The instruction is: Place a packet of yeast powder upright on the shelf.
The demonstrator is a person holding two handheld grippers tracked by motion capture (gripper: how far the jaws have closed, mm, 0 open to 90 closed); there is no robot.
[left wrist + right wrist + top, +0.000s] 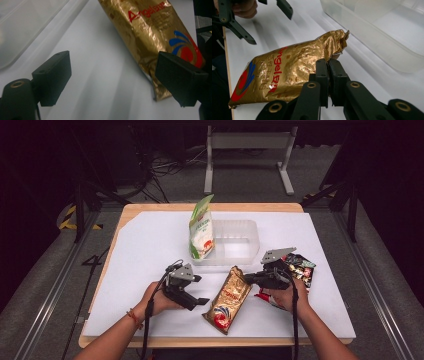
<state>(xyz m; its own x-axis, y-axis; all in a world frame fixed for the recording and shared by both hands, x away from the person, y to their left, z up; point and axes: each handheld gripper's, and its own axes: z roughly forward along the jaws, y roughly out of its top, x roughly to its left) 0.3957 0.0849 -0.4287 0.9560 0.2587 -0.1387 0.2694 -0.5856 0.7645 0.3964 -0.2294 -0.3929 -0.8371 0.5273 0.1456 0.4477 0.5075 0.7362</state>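
White paper covers the wooden table (125,215), and dark floor with cables lies beyond its far edge. A gold foil bag (228,299) lies flat near the middle front, just short of a clear plastic bin (235,242) in which a green-and-white pouch (201,230) stands leaning. The right gripper (327,66) has its jaws closed tight at the bag's right edge; whether any foil is pinched between them I cannot tell. The left gripper (196,290) is spread wide, nothing in it, its far jaw just over the bag's near corner. If the right jaws have only a sliver of slick foil, the bag could slip free on lifting. A careless swing toward the bin might also knock the leaning pouch over, or nudge the dark snack packets (300,267) at the right.
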